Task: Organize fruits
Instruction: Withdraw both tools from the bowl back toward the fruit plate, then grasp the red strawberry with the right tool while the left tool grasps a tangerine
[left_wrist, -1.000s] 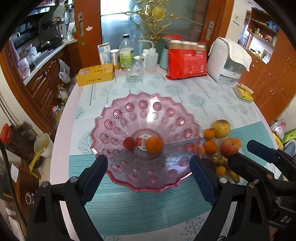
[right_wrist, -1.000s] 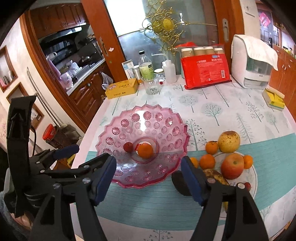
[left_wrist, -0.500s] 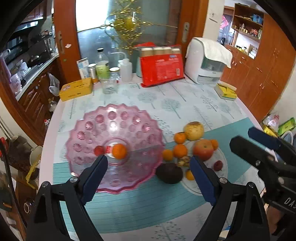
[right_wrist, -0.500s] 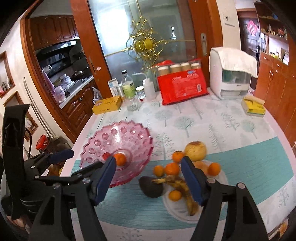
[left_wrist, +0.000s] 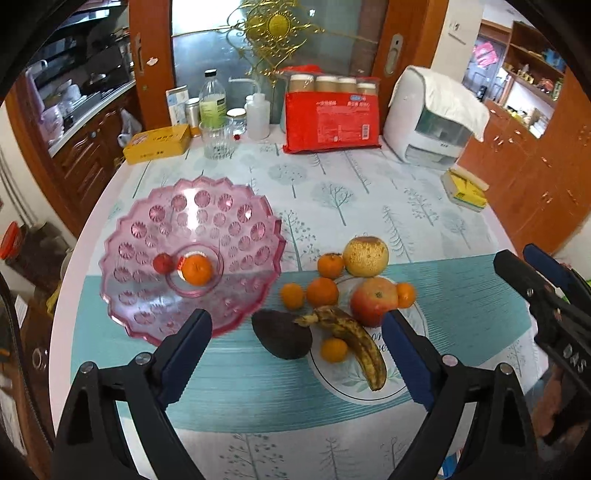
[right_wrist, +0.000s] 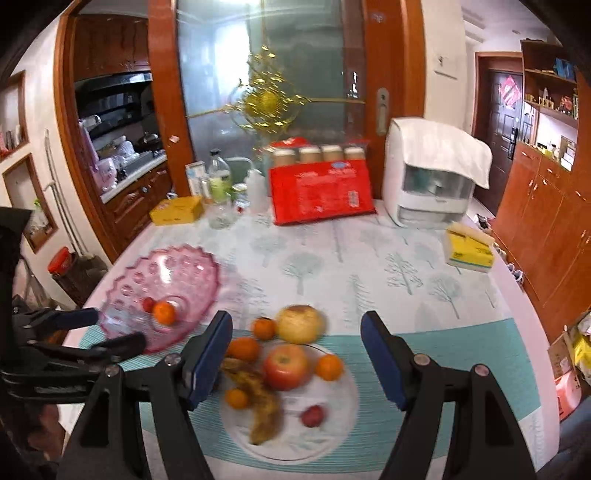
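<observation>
Both grippers empty rn: left gripper jaws opening wide, right gripper about half open over the white plate. Fruit's piled there beside the pink bowl. I'd drop straight onto the apple, imo, avoiding the banana.

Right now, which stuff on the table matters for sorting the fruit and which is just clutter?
Job:
pink bowl, holding an orange and a small red fruit
white plate
apple
banana
avocado
pear
loose oranges

Clutter:
red pack
yellow box
glass
bottles
white appliance
sponge pack
</observation>
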